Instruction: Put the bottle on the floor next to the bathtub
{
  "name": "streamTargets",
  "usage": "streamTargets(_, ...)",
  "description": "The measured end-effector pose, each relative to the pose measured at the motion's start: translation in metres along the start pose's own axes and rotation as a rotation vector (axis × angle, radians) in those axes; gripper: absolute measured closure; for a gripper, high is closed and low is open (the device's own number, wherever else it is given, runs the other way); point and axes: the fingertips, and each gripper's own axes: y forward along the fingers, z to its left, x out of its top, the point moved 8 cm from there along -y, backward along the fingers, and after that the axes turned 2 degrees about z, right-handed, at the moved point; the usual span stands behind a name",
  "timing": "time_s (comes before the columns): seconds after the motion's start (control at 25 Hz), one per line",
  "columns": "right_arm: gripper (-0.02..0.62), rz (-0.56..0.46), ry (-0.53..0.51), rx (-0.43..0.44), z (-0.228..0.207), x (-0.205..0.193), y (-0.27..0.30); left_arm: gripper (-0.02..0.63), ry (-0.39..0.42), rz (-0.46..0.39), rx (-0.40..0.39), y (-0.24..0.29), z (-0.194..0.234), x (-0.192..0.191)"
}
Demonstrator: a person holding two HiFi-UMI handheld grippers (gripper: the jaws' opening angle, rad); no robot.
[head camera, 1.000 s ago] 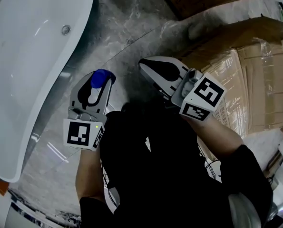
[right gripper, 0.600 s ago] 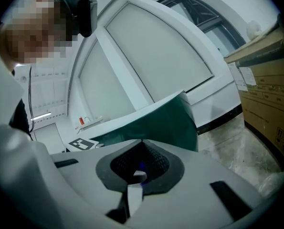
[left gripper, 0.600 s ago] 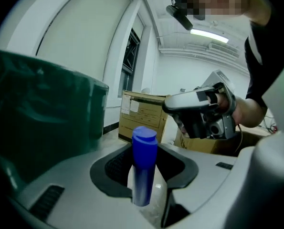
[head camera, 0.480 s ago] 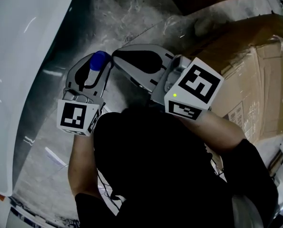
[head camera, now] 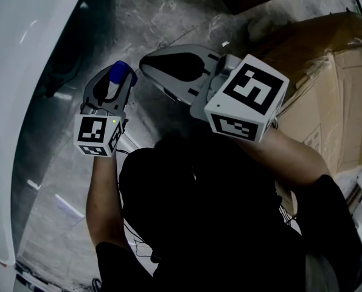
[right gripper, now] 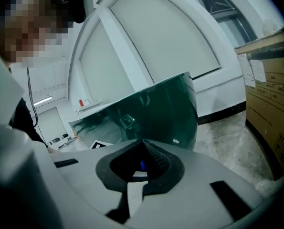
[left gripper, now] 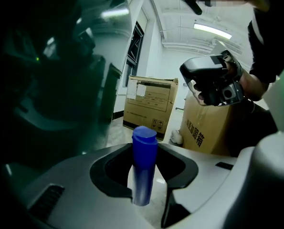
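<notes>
A slim blue bottle [left gripper: 144, 168] stands upright between the jaws of my left gripper [left gripper: 144, 149], which is shut on its body. In the head view its blue cap [head camera: 119, 72] pokes out of the left gripper [head camera: 115, 79], low over the grey marbled floor [head camera: 150, 17] beside the bathtub [head camera: 22, 72]. The tub's glossy dark outer wall [left gripper: 60, 80] rises just left of the bottle. My right gripper [head camera: 146, 66] hovers next to the left one, its jaws together with nothing in them. The right gripper view shows the right gripper [right gripper: 142, 144] pointing at the tub wall [right gripper: 146, 109].
Large cardboard boxes [head camera: 327, 72] stand to the right of my hands, and another box [left gripper: 149, 104] sits further along the floor by the wall. A strip of floor runs between the tub and the boxes. The person's dark clothing fills the lower part of the head view.
Both grippers have sunk toward the floor. The left one still carries the bottle and is closer to the tub's side. The right gripper has rolled a little and come nearer to the left.
</notes>
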Motion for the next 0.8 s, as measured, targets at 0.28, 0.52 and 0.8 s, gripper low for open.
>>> streamTargets(0.28, 0.568, 0.005, -0.001, -0.018, -0.018, -0.006, 0.005, 0.448, -0.01, 0.016, 0.018, 0.019, 0.009, -0.027)
streamTargets(0.52, 0.568, 0.041, 0.008, -0.005, -0.014, -0.019, 0.007, 0.448, -0.05, 0.066, 0.041, 0.048, 0.021, -0.06)
streamTargets(0.8, 0.568, 0.066, -0.002, 0.016, -0.01, -0.022, 0.013, 0.448, -0.048, 0.144, 0.082, 0.083, 0.035, -0.086)
